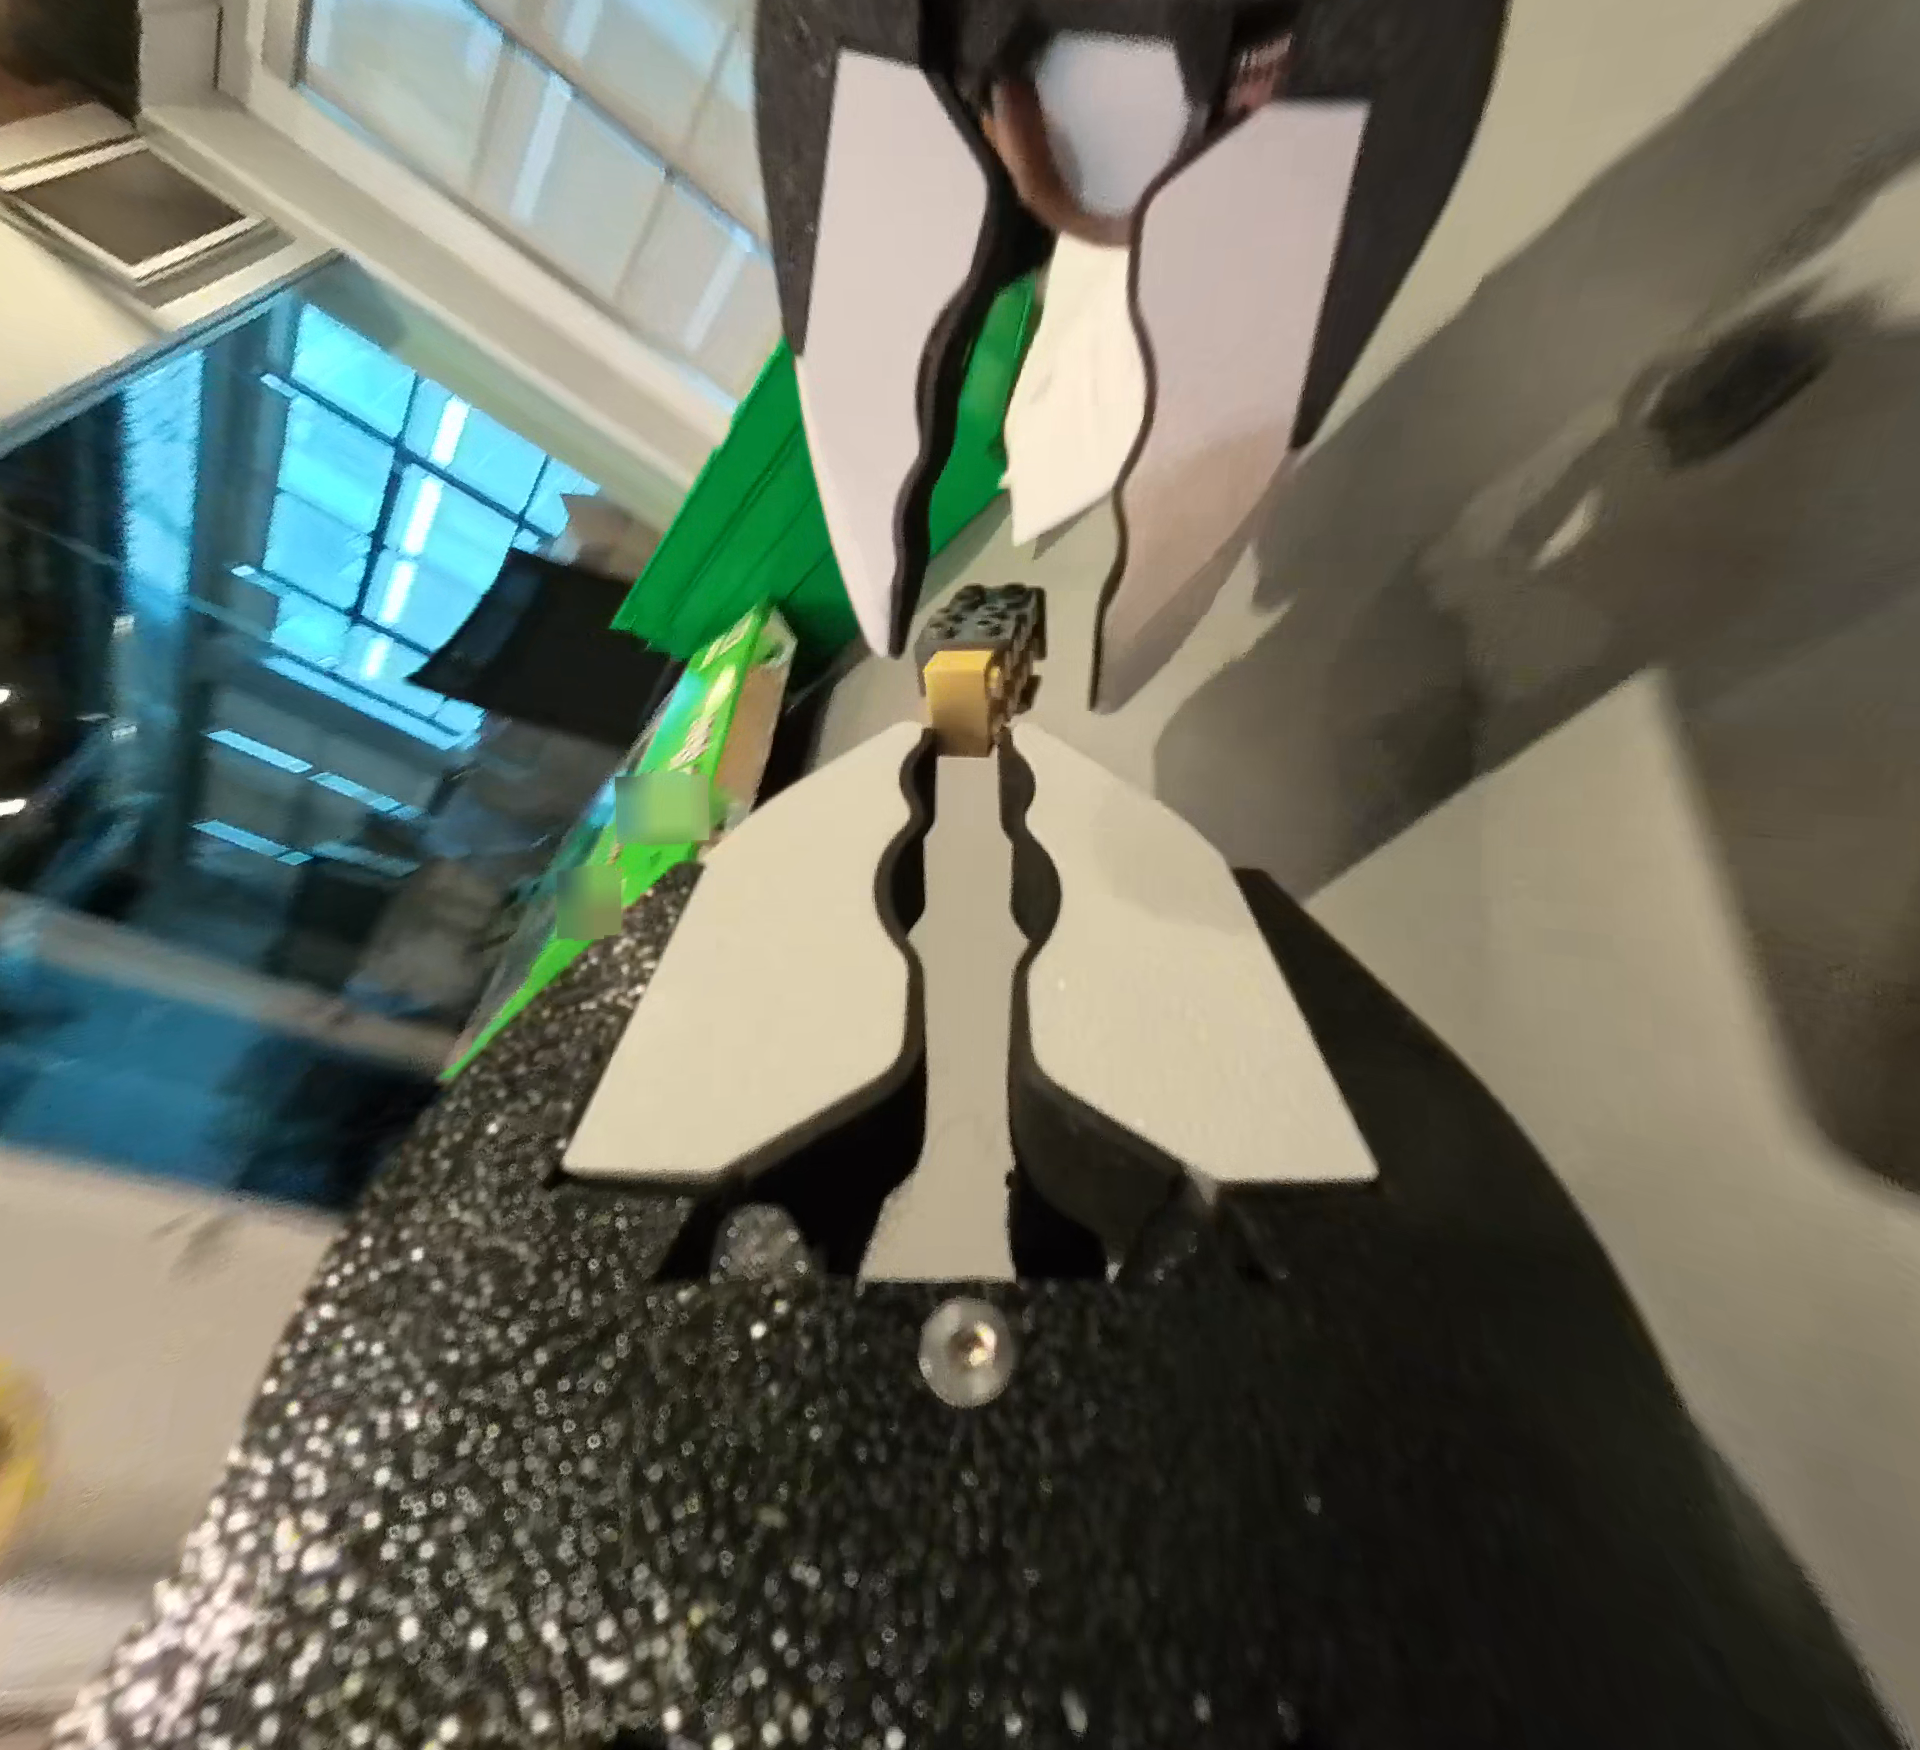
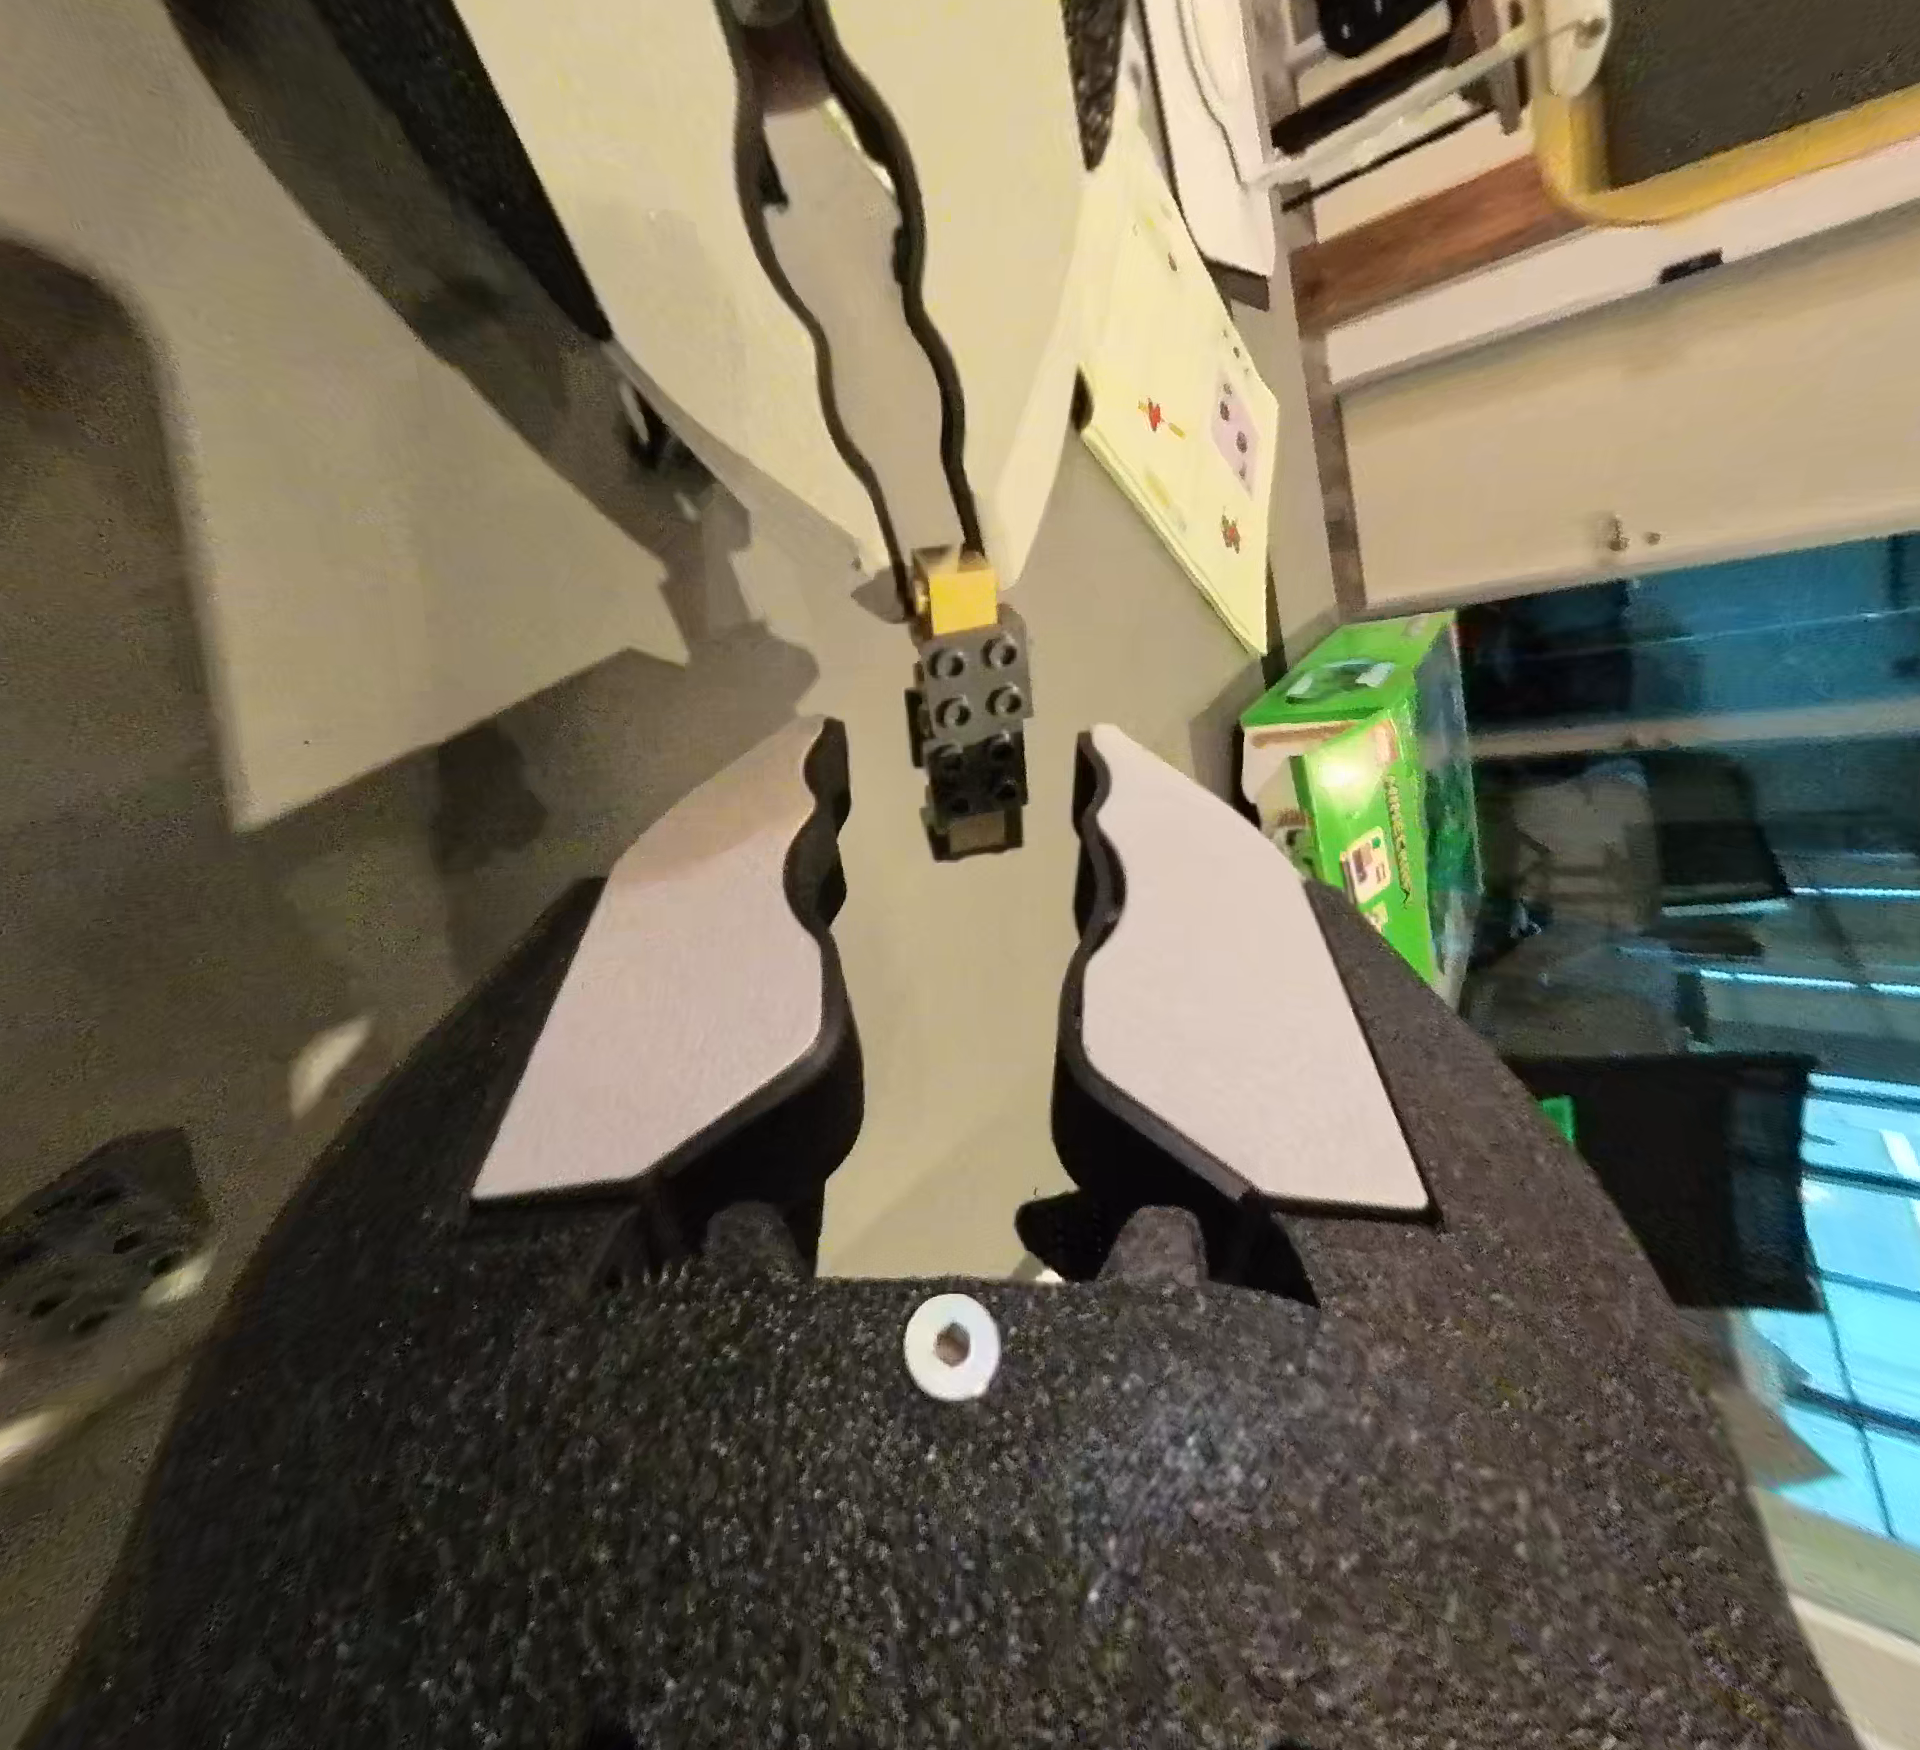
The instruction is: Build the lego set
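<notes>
Grey-and-black brick stack (image 2: 971,744) with a yellow brick (image 2: 961,599) at one end, held in mid-air at frame centre of the right wrist view, above a pale tabletop (image 2: 416,557). Yellow end sits between the tips of the left gripper (image 2: 935,562), which reaches down from the upper centre of that frame; studded dark end hangs free, pointing toward the right gripper (image 2: 961,744). In the left wrist view the same stack (image 1: 987,625) lies at frame centre, yellow brick (image 1: 961,698) nearest the left gripper (image 1: 966,744), with the right gripper (image 1: 992,651) descending from the top of the frame. Left gripper: jaws narrowed to the width of the yellow brick and clamped on it. Right gripper: jaws parted wider than the stack, fingertips (image 2: 821,755) flanking the dark end on either side with a visible gap each way, touching nothing. Surroundings: green box (image 2: 1361,765) at right of the right wrist view, near the table edge; instruction sheet (image 2: 1184,412) in the upper right; bare tabletop to the left and below the stack.
</notes>
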Available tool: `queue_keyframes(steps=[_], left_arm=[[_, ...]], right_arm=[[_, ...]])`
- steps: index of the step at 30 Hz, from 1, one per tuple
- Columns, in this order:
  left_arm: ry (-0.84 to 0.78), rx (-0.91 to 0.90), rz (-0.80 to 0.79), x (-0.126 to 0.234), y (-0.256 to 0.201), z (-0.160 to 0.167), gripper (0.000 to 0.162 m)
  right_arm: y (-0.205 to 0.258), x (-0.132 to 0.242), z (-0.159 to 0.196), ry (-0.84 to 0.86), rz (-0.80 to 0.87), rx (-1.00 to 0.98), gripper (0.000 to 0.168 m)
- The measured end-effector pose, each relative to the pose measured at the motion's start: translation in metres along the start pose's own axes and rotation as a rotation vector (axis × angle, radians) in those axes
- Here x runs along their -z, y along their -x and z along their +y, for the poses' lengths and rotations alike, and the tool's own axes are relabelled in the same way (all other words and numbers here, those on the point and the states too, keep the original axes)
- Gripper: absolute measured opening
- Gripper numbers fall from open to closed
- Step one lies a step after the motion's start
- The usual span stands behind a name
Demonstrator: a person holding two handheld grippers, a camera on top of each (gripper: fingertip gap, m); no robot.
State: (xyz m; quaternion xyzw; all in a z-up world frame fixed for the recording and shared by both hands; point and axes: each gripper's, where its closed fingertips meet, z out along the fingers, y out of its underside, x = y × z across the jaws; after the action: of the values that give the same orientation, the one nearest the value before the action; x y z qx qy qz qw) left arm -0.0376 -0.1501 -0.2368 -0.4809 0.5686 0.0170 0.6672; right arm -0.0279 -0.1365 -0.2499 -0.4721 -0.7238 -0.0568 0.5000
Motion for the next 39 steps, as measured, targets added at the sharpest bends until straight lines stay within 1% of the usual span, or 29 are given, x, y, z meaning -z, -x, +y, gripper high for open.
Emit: queue_keyframes(steps=[6, 9, 15, 22, 25, 26, 28, 30, 33, 36, 39], left_arm=[[-0.102, 0.083, 0.049, 0.005, -0.002, -0.011, 0.011], [-0.128, 0.118, 0.067, 0.006, -0.002, -0.014, 0.011], [-0.14, 0.16, 0.066, 0.008, 0.001, -0.013, 0.011], [-0.144, 0.179, 0.069, 0.007, 0.0, -0.01, 0.011], [-0.136, 0.21, 0.055, 0.004, 0.002, -0.007, 0.012], [-0.134, 0.228, 0.038, 0.003, 0.004, -0.006, 0.016], [-0.148, 0.269, 0.029, 0.002, 0.007, -0.008, 0.035], [-0.186, 0.295, 0.051, 0.004, 0.006, -0.014, 0.037], [-0.226, 0.287, 0.068, 0.008, 0.005, -0.02, 0.03], [-0.226, 0.264, 0.074, 0.007, 0.002, -0.021, 0.024], [-0.217, 0.255, 0.077, 0.007, 0.0, -0.02, 0.023]], right_arm=[[-0.002, 0.008, -0.007, -0.042, -0.07, -0.044, 0.03], [0.0, 0.012, -0.009, -0.057, -0.111, -0.068, 0.028], [0.0, 0.014, -0.009, -0.05, -0.12, -0.063, 0.021], [0.002, 0.013, -0.008, -0.019, -0.137, -0.048, 0.02], [0.001, 0.011, -0.005, 0.023, -0.151, -0.042, 0.02], [0.0, 0.011, -0.005, 0.028, -0.149, -0.038, 0.019], [0.0, 0.012, -0.007, 0.03, -0.17, -0.036, 0.019], [0.002, 0.012, -0.009, 0.031, -0.191, -0.036, 0.018], [0.005, 0.011, -0.011, 0.049, -0.224, -0.022, 0.018], [0.009, 0.01, -0.013, 0.058, -0.253, -0.014, 0.018], [0.009, 0.009, -0.012, 0.069, -0.261, -0.008, 0.018]])
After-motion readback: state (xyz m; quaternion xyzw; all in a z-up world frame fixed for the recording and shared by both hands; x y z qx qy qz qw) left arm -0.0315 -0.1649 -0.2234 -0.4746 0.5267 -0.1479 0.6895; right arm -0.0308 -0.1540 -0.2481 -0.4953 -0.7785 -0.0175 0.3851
